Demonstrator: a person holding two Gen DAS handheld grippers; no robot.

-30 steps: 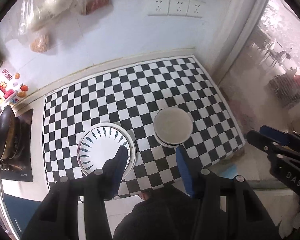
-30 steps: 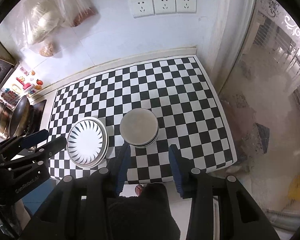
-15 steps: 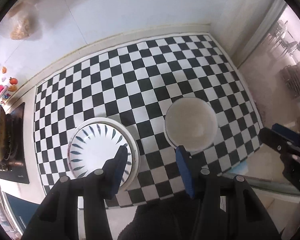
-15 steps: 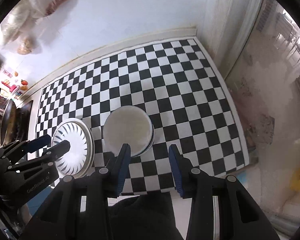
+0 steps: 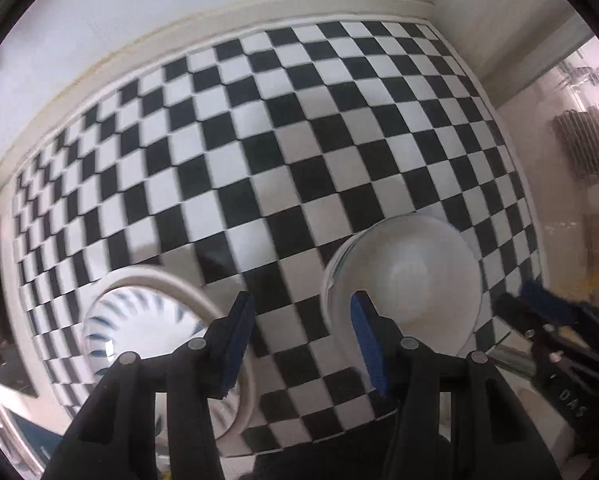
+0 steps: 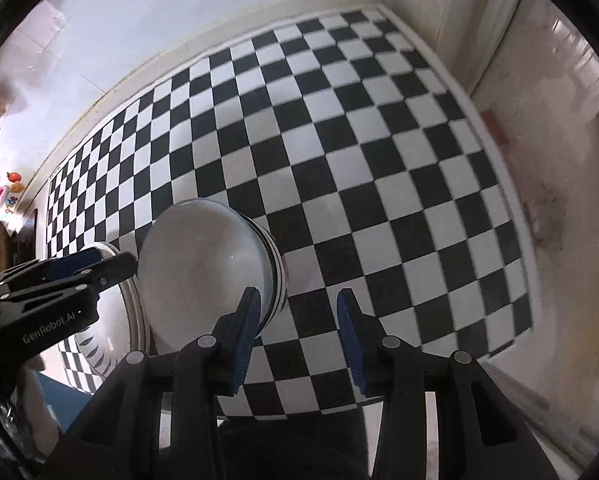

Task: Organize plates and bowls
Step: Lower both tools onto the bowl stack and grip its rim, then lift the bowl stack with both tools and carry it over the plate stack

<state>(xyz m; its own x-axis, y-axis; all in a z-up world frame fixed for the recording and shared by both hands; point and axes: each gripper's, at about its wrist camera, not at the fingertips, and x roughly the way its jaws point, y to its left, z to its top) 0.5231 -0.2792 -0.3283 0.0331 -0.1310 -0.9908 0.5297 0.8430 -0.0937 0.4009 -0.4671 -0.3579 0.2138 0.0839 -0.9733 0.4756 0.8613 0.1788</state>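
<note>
The patterned plate [image 5: 139,332] lay at the left of the checkered mat [image 5: 283,152], the white bowl [image 5: 407,288] beside it to the right. The left gripper [image 5: 301,334] and right gripper [image 6: 297,320] hovered with jaws apart, empty. A clean pick would likely need one pad inside each rim — straddling, not pressing. Only the right wrist view showed the bowl's striped outer wall.
</note>
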